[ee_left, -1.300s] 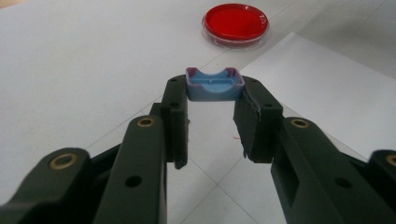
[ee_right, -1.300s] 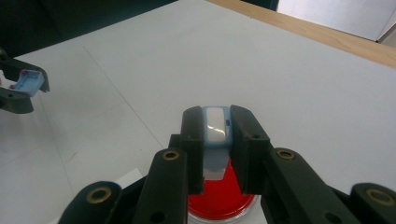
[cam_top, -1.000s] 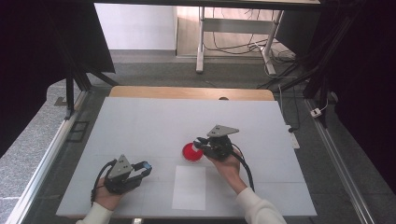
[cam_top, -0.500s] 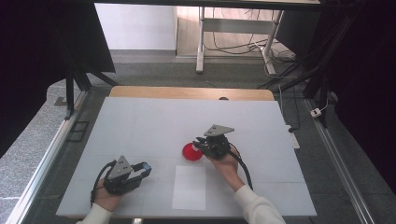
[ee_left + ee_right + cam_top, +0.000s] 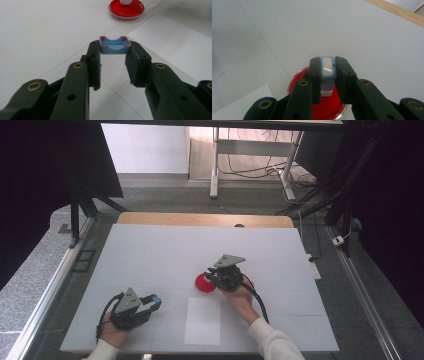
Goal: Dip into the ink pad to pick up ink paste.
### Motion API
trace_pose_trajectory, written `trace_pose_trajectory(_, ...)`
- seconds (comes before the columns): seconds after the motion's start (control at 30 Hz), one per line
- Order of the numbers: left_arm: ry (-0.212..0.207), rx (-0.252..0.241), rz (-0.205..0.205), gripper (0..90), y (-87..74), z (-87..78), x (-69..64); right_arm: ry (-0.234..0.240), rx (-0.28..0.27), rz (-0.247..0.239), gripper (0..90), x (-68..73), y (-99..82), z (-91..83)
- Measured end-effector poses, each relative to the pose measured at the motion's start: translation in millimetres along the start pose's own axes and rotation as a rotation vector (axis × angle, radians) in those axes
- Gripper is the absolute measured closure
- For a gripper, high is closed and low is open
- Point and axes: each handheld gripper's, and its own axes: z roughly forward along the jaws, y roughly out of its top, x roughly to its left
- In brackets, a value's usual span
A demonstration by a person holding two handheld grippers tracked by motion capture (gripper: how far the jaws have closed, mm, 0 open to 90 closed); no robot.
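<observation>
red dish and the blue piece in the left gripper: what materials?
Red dish: likely clear glossy plastic over a red fill; its rim is see-through and shiny. Blue piece: looks like matte moulded plastic, with smooth rounded edges and a faint purplish rim; could be rubbery. It sits clamped in the left gripper.

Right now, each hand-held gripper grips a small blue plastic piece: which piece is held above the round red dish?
The blue-and-white piece in the right hand-held gripper, over the red dish; the left hand-held gripper holds its hollow blue piece over bare table.
</observation>
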Motion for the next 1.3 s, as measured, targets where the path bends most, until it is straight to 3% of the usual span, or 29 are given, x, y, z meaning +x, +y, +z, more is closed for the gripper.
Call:
trace_pose_trajectory(0.57,-0.001,0.0,0.001,65.7,0.0,-0.2,-0.3,0.009,0.011,0.014,75.5,-1.3,-2.1,4.1)
trace_pose_trajectory(0.9,-0.002,0.001,0.001,65.7,0.0,-0.3,-0.7,-0.012,0.025,-0.013,75.7,3.2,-3.2,5.8)
trace_pose_trajectory(1.3,-0.003,0.002,0.004,65.6,0.3,-0.1,-2.0,-0.007,0.021,0.006,75.9,1.7,-5.1,5.4)
